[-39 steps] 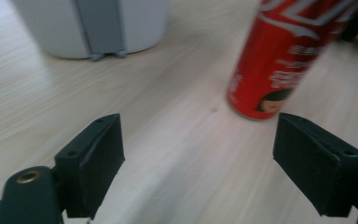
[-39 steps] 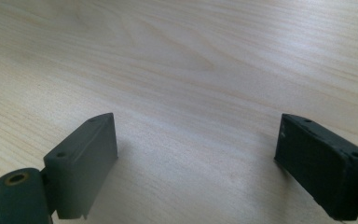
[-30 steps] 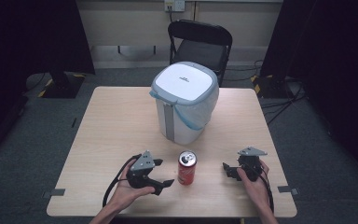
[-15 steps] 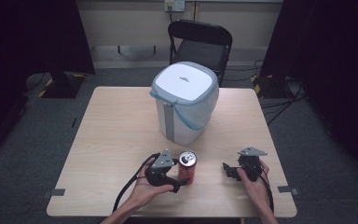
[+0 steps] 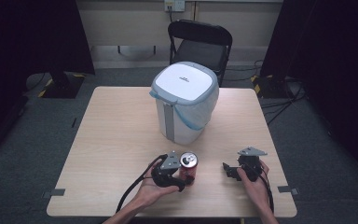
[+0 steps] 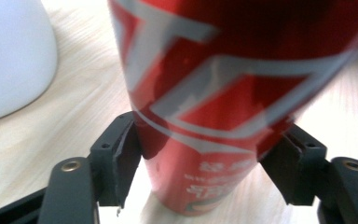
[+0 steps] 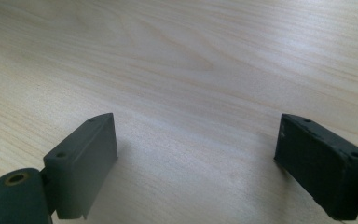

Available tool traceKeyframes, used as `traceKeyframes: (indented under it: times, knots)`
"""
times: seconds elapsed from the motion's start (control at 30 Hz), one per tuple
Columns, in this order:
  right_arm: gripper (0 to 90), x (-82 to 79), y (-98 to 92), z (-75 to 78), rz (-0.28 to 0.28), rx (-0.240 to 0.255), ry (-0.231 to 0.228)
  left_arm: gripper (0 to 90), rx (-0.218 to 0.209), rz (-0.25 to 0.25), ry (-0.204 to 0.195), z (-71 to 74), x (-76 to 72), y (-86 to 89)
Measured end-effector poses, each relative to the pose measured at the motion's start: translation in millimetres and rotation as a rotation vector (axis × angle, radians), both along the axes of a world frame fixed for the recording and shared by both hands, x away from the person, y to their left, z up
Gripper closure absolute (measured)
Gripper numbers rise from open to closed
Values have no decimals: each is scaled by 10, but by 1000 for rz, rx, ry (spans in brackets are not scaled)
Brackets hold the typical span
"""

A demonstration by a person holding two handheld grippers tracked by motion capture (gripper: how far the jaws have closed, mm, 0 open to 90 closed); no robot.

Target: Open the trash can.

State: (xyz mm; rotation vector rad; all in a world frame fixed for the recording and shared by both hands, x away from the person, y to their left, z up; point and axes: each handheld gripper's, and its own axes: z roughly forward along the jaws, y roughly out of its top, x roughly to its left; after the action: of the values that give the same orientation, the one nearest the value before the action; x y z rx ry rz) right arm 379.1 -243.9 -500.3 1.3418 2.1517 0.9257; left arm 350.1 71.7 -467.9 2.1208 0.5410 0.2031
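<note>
In the high view, a red can (image 5: 188,166) is seen standing upright near the front edge of the wooden table (image 5: 112,135), in front of a white lidded bin (image 5: 184,101). The left gripper (image 5: 181,177) is held against the can from its left side, with the can set between the jaws; these jaws have just been closing. The right gripper (image 5: 227,169) is held low over the table, well apart from the can, to its right. A black chair (image 5: 200,44) is seen behind the table. In the left gripper view, the can (image 6: 223,102) is shown between the two black jaws, and both pads appear to be pressed on its sides, so it is grasped near its lower part while its base rests on the table. The white bin (image 6: 14,56) is seen at the upper left. In the right gripper view, the jaws are spread wide over bare wood (image 7: 191,56), released, with nothing between them.
</note>
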Motion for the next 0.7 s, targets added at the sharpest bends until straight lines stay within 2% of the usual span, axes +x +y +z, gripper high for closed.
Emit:
traceKeyframes:
  times: [0.03, 0.07, 0.13, 0.3, 0.33, 0.4, 0.43, 0.47, 0.53, 0.57, 0.6, 0.63, 0.67, 0.7]
  knots:
    - [113, 0, 0, 0, 0, 0, 0, 332, 0, 0, 0, 0, 0, 0]
    - [113, 0, 0, 0, 0, 0, 0, 336, -9, 24, -11, 26, 16, 72]
    - [113, 0, 0, 0, 0, 0, 0, 337, -33, 56, -9, 41, 33, 156]
    - [113, 0, 0, 0, 0, 0, 0, 337, -49, 104, -7, 92, 74, 322]
    - [112, 0, 0, 0, 0, 0, 0, 338, -47, 128, -8, 119, 104, 419]
    - [113, 0, 0, 0, 0, 0, 0, 338, -77, 165, 6, 134, 154, 574]
    - [113, 0, 0, 0, 0, 0, 0, 338, -77, 165, 6, 134, 154, 574]
    - [113, 0, 0, 0, 0, 0, 0, 338, -67, 196, -14, 143, 176, 672]
    - [113, 0, 0, 0, 0, 0, 0, 338, -80, 238, -1, 157, 232, 889]
    - [113, 0, 0, 0, 0, 0, 0, 338, -80, 238, -1, 157, 232, 889]
    - [112, 0, 0, 0, 0, 0, 0, 338, -56, 269, -21, 170, 253, 1021]
    - [112, 0, 0, 0, 0, 0, 0, 339, -56, 269, -21, 170, 253, 1021]
    - [113, 0, 0, 0, 0, 0, 0, 339, -46, 282, -26, 176, 264, 1090]
    - [113, 0, 0, 0, 0, 0, 0, 339, -32, 316, -33, 179, 290, 1222]
